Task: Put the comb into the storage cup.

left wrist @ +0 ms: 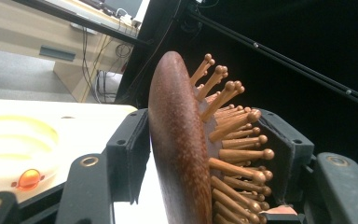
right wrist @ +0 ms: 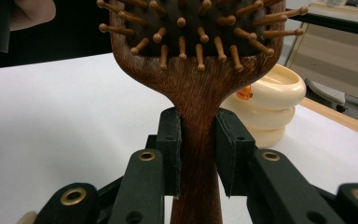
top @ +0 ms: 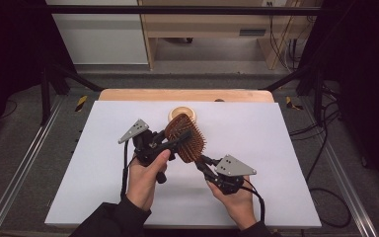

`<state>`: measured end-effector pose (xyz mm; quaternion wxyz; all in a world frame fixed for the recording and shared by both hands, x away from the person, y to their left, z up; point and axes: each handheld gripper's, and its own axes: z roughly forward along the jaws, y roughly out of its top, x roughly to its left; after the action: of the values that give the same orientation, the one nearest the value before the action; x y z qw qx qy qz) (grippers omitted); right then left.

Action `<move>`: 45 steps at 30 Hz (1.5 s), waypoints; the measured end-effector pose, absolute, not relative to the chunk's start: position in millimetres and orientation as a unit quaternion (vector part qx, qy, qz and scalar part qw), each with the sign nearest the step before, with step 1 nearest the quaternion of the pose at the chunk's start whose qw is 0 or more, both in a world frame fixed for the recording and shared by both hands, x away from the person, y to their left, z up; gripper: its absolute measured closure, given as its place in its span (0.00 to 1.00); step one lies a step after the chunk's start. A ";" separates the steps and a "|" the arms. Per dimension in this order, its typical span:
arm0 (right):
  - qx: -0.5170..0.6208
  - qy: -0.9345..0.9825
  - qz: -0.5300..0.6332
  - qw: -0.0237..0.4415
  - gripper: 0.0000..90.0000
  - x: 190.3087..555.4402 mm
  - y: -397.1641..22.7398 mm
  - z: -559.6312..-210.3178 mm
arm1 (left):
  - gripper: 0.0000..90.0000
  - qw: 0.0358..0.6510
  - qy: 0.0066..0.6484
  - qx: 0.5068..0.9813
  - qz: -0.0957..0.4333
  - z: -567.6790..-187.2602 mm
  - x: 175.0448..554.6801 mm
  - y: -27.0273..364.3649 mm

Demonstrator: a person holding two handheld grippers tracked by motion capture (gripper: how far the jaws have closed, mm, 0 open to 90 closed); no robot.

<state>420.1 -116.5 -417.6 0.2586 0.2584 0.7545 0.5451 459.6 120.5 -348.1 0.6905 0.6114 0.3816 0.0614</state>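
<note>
The wooden hairbrush [top: 185, 138] is held up above the white bench [top: 98, 168], between the 2 grippers and in front of the cream round container [top: 182, 113] that stands near the bench's far edge. The right gripper [top: 205, 165] is clenched on the brush's handle: in the right gripper view its 2 fingers [right wrist: 170, 149] press the narrow neck [right wrist: 198, 140] from both sides, just below the head with its rows of ball-tipped wooden pins. The left gripper [top: 177, 138] reaches across the head from the left. In the left gripper view the head [left wrist: 177, 140] stands edge-on between the fingers, the smooth back just beside 1 pad [left wrist: 133, 149] and the pin tips against the other [left wrist: 286, 149] (whether both pads truly press I cannot tell). The container carries a small orange mark on its side.
</note>
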 end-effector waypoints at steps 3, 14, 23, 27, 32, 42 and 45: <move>0.260 0.754 0.546 0.257 0.81 419.9 -115.3 -418.4 | 0.48 0.691 0.379 0.613 0.061 -349.1 459.7 119.7; 0.268 0.754 0.546 0.250 0.80 419.6 -111.7 -422.8 | 0.55 0.690 0.376 0.615 0.068 -348.7 455.6 116.5; 0.283 0.741 0.560 0.240 0.46 423.2 -116.3 -423.6 | 0.55 0.684 0.377 0.618 0.089 -346.5 458.0 123.7; 0.294 0.730 0.559 0.261 0.27 425.3 -119.6 -424.5 | 0.55 0.688 0.381 0.609 0.099 -342.3 458.7 132.2; 0.328 0.751 0.510 0.261 0.14 431.3 -113.8 -433.1 | 0.55 0.690 0.381 0.604 0.118 -335.9 459.3 140.7; 0.311 0.758 0.510 0.260 0.09 419.0 -157.1 -443.7 | 0.55 0.685 0.381 0.606 0.137 -319.2 466.9 149.6; 0.320 0.746 0.514 0.279 0.10 418.4 -170.0 -450.1 | 0.55 0.685 0.380 0.606 0.139 -315.7 469.2 149.4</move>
<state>418.4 -170.0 -450.1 0.2789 0.3198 0.7456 0.5139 469.2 149.4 -315.7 0.6848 0.6060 0.3799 0.1392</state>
